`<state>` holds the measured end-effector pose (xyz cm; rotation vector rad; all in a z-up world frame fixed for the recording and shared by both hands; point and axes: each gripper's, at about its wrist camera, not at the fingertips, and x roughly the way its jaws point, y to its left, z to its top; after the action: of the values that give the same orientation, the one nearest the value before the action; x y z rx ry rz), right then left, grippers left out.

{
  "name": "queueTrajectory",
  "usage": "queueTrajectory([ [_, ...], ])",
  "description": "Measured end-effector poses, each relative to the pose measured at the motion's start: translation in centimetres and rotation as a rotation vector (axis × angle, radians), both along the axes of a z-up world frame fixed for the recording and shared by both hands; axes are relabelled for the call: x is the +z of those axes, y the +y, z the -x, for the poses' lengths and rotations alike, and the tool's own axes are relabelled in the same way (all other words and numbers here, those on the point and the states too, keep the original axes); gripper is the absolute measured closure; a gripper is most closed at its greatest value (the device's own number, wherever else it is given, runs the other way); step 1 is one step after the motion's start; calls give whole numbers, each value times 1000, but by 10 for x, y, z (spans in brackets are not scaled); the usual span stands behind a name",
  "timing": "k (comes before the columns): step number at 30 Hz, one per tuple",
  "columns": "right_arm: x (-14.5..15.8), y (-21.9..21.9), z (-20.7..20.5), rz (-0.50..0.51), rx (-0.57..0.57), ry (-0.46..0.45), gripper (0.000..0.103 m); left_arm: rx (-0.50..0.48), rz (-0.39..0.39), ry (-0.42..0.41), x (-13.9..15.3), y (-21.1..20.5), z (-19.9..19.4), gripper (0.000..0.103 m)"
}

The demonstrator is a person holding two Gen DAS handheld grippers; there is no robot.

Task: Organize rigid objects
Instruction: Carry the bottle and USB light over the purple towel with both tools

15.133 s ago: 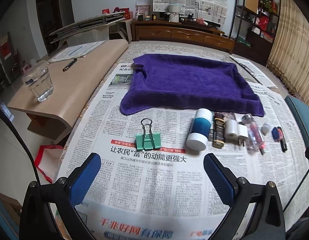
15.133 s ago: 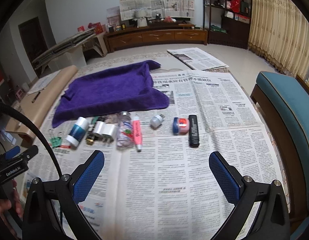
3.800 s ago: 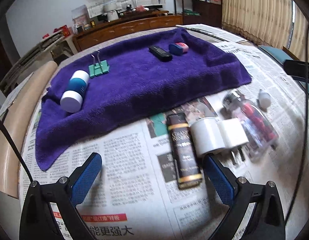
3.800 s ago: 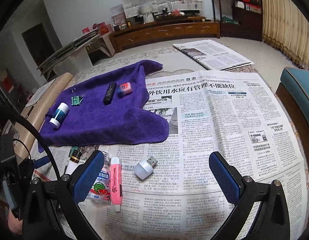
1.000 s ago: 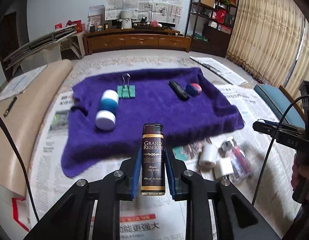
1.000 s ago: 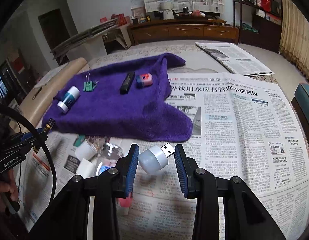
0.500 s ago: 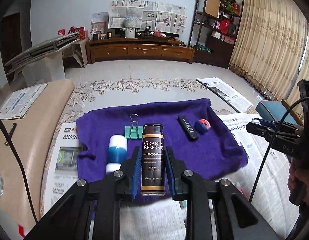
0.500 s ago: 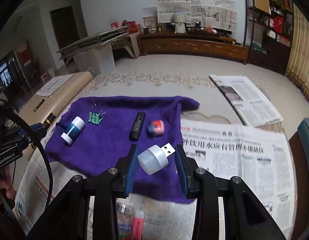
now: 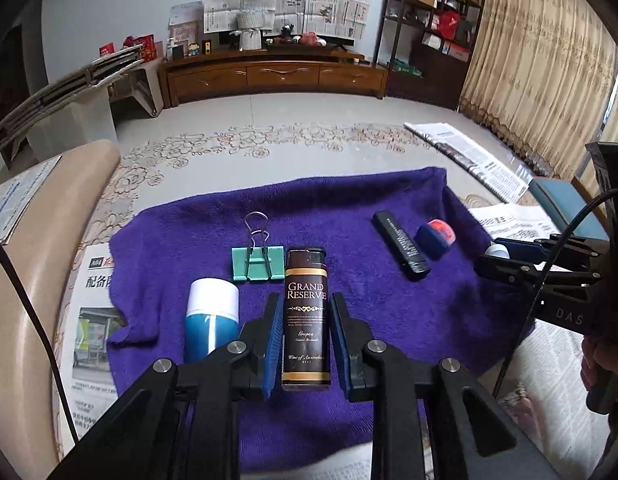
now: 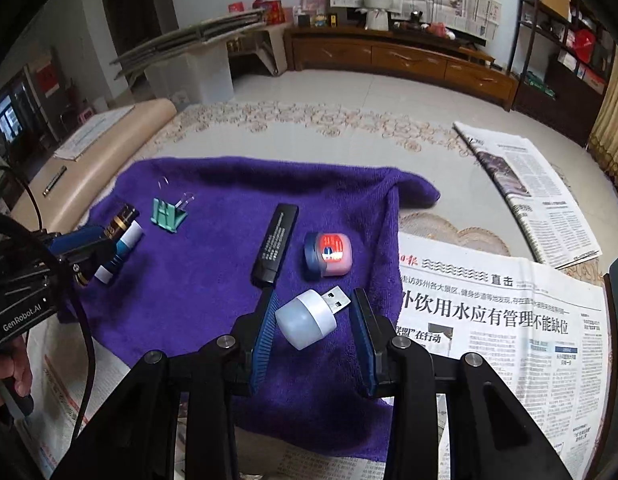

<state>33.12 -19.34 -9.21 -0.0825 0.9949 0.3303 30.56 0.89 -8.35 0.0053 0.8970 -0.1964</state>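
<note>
My left gripper (image 9: 305,320) is shut on a brown "Grand Reserve" lighter (image 9: 306,316), held low over the purple towel (image 9: 389,320). On the towel lie a green binder clip (image 9: 256,263), a blue and white bottle (image 9: 210,318), a black stick (image 9: 401,245) and a blue-red round case (image 9: 436,234). My right gripper (image 10: 313,320) is shut on a white USB night light (image 10: 309,318) above the towel's (image 10: 189,280) right part, just in front of the black stick (image 10: 276,238) and the round case (image 10: 329,255).
Newspapers (image 10: 489,340) cover the floor around the towel. A tan low bench (image 9: 13,300) runs along the left. A teal cushion (image 9: 565,208) sits at the right. A wooden cabinet (image 9: 269,76) lines the far wall.
Both grippers have moved forward and lower over the towel with their objects still held; the towel items now look closer.
</note>
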Motion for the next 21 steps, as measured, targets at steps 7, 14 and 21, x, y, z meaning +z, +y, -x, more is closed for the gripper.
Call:
queueTrajectory([
  [7,-18,8,-7,24,23,29,66,-17,-6,46,-22,-4,-11,80],
  [14,-26,13,-9,37,37,39,66,-21,-24,63,-29,-7,-14,80],
  [21,-35,14,-13,42,39,46,66,-28,-39,71,-32,-9,-17,80],
])
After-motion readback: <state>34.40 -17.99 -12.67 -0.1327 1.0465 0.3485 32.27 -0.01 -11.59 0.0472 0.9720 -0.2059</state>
